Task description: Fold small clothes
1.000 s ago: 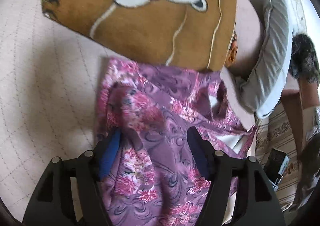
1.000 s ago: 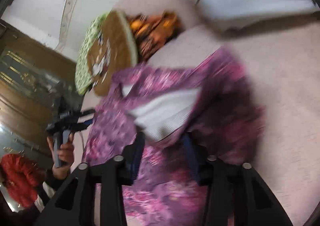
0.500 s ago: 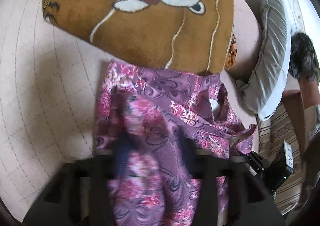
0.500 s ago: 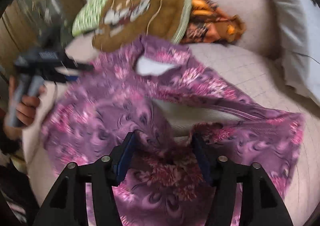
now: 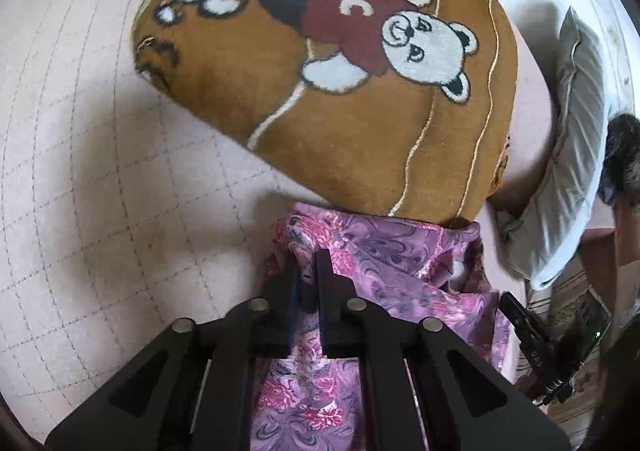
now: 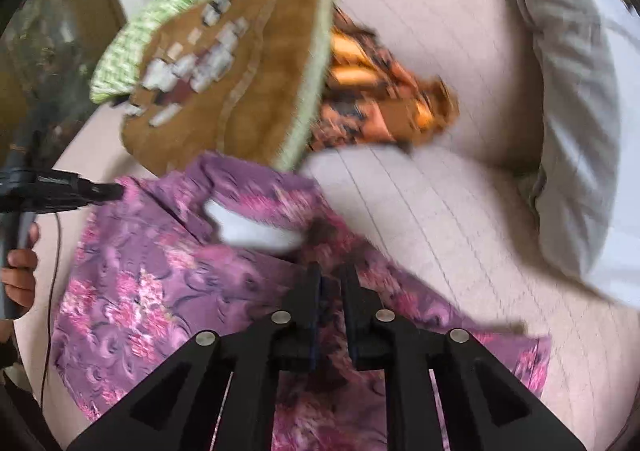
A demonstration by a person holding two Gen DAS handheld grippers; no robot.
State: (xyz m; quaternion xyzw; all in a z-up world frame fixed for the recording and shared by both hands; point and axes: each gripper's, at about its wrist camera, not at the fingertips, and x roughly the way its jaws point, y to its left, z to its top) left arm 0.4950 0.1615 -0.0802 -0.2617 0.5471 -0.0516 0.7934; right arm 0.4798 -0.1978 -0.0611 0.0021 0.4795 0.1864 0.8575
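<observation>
At the bottom centre of the left wrist view we hold the left gripper [image 5: 306, 267] with its jaws drawn nearly together, pinching a fold of the purple floral garment [image 5: 384, 263] between the pads. The cloth runs from the bottom edge up between the fingers and spreads to the right, lying on the pale pink quilted surface [image 5: 100, 187]. At the lower right of that view the other tool's black body shows beside the garment's edge. Just beyond the garment, filling the upper middle, sits a brown bear-print cushion [image 5: 340, 99], its lower edge overlapping the cloth. A grey pillow [image 5: 576, 179] leans at the far right.

In the blurred right wrist view, our right gripper [image 6: 330, 279] sits bottom centre, its jaws closing on a bunched ridge of the same garment, with cloth between them. The garment fills the lower left, a white lining patch [image 6: 256, 227] showing mid-frame. Behind the cushion, at centre right, lies an orange patterned cloth [image 6: 380, 95]
</observation>
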